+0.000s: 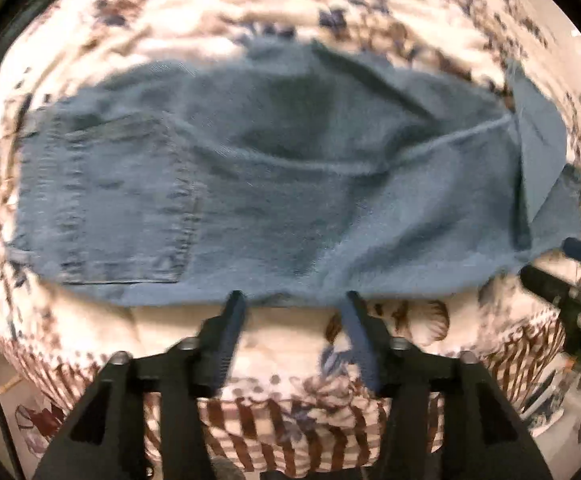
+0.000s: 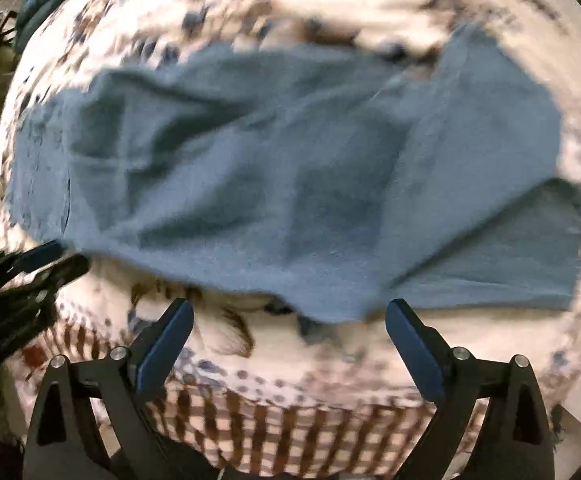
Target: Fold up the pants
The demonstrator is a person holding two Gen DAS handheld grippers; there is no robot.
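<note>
Both hand-held grippers point down at a pair of faded blue denim pants lying folded over across a white cloth with brown and blue flower print, which covers the surface beneath. Left hand-held gripper has its jaws partly apart, tips just at the near edge of the denim, nothing between them. Right hand-held gripper stands wide open, its dark blue fingers either side of the near hem and clear of the fabric.

From the left wrist view the pants run side to side: a stitched back pocket sits at the left end, a raised seam crosses the middle, and a paler flap is turned over at the right end. Soft wrinkles and shadowed dips mark the middle. From the right wrist view the same flap lies at the right, overlapping a lower layer. Motion blur smears much of both views
</note>
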